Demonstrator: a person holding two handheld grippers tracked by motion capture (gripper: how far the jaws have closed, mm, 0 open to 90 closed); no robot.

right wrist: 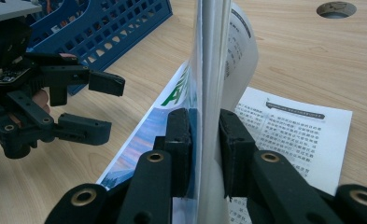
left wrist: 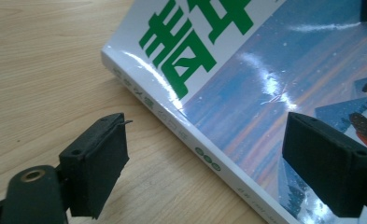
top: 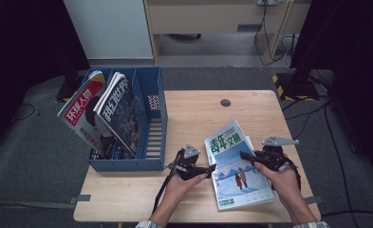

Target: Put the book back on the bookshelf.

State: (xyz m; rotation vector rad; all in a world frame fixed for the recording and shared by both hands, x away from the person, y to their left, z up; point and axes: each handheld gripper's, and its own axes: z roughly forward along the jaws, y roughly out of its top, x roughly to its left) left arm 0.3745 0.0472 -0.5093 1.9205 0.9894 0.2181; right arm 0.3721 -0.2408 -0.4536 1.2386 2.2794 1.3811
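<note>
Magazine (top: 237, 167) lies on the table (top: 193, 114), its cover lifted and clamped between the right gripper (right wrist: 203, 149) jaws. Left gripper (left wrist: 204, 168) jaws stand apart, straddling the magazine's spine edge without contact. Blue rack (top: 151, 118) sits beyond the left gripper

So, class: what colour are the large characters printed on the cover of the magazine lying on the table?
Green, on a white band across the magazine cover; the left gripper view shows this best.
</note>
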